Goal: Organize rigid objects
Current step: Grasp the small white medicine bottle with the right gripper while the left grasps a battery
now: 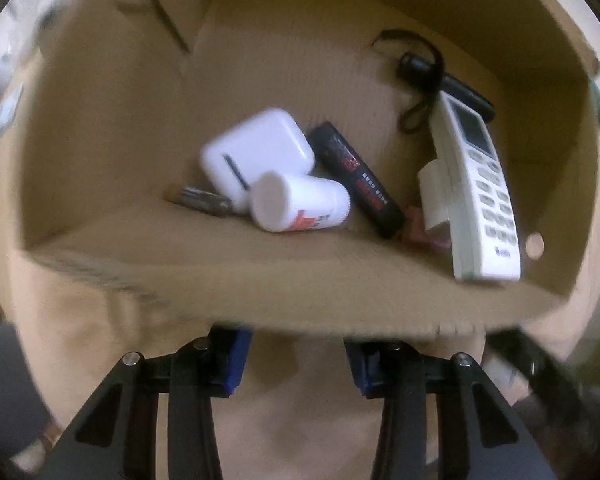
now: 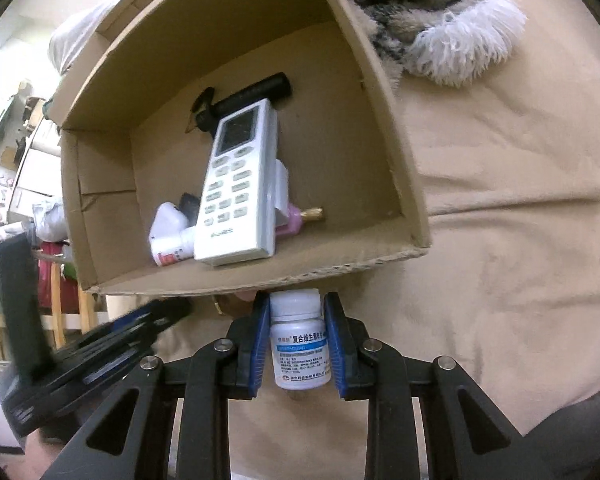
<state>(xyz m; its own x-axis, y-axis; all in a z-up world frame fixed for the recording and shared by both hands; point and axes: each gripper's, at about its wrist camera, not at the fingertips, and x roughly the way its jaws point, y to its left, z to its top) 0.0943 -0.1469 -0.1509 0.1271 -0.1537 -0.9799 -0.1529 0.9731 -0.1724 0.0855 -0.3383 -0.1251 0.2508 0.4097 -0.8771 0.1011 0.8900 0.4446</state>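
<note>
A cardboard box (image 1: 260,280) (image 2: 380,128) lies on a beige cloth. Inside it are a white remote (image 1: 476,192) (image 2: 236,188), a white earbud case (image 1: 256,148), a white bottle (image 1: 300,204), a black tube (image 1: 360,180), a black strapped object (image 1: 424,68) and a pink item (image 2: 290,222). My right gripper (image 2: 298,340) is shut on a white pill bottle (image 2: 299,340), just in front of the box's near wall. My left gripper (image 1: 296,364) is open and empty, its tips under the box's near edge.
A black-and-white fringed textile (image 2: 440,20) lies beyond the box on the right. The left gripper's body (image 2: 92,352) shows at the lower left of the right wrist view. Cluttered shelves and a wooden frame (image 2: 20,200) stand to the left.
</note>
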